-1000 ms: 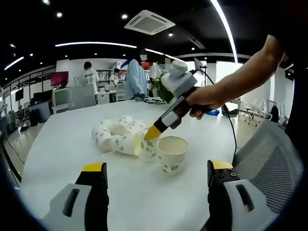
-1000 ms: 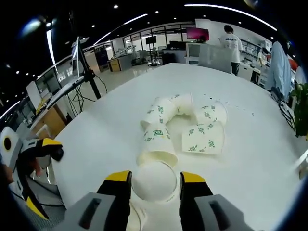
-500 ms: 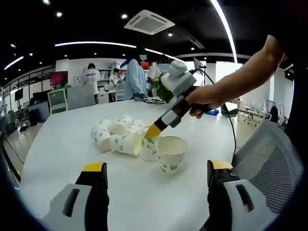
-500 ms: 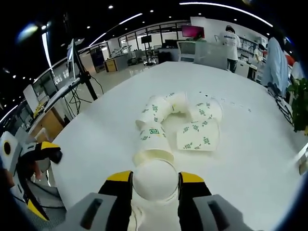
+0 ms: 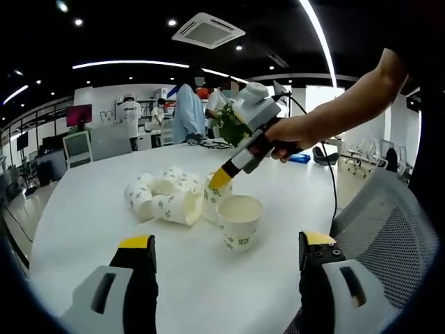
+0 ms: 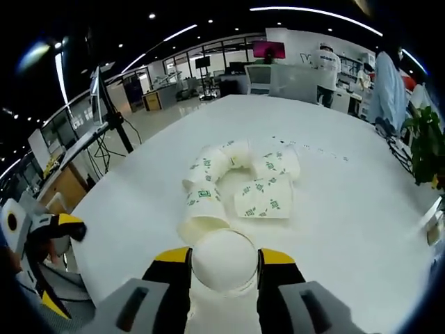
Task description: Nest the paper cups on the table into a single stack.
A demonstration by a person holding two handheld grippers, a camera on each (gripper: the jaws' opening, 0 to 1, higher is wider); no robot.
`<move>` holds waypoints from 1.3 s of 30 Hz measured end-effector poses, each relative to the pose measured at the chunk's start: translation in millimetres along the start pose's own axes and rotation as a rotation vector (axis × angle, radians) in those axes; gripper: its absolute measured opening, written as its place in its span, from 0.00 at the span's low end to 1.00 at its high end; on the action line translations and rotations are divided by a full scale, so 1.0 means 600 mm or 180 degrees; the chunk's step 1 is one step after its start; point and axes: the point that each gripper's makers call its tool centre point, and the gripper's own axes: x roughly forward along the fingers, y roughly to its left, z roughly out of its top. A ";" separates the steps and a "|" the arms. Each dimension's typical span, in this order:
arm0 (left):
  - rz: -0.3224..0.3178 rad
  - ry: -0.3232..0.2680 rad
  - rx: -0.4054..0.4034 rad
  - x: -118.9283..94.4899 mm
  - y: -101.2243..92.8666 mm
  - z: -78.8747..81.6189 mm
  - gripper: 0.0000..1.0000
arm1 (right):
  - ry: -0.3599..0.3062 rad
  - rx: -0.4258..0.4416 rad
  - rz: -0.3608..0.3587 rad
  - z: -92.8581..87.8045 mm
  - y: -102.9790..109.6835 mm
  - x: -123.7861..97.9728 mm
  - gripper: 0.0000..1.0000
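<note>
An upright paper cup [image 5: 238,221] with green print stands on the white table [image 5: 76,229]. Just behind it, my right gripper [image 5: 221,178] comes in from the right in a person's hand and grips another cup [image 5: 211,202]. Left of them, several cups [image 5: 161,197] lie on their sides in a huddle. My left gripper [image 5: 226,242] is open wide near the table's front, empty. In the right gripper view, my right gripper [image 6: 224,259] is shut on the cup [image 6: 222,257], whose round bottom faces the camera. The lying cups [image 6: 240,182] are beyond it. The left gripper [image 6: 59,228] shows at far left.
A grey mesh chair [image 5: 379,229] stands at the table's right edge. People stand by desks and monitors beyond the far side of the table [image 6: 361,209]. A green plant [image 6: 421,136] sits near the far right. Bare tabletop spreads around the cups.
My right gripper has risen a little with its cup, and the lying cups look farther off in its view. The left gripper's camera shifted slightly; its jaws stayed open.
</note>
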 end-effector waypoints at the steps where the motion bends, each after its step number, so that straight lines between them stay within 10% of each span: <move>1: -0.0001 0.0004 0.0001 0.000 -0.001 0.000 0.84 | -0.0010 0.0010 -0.0003 0.001 -0.002 -0.002 0.35; 39: -0.0075 0.0022 -0.0131 0.008 -0.013 0.011 0.78 | -0.0641 0.0242 0.0140 0.070 -0.003 -0.089 0.35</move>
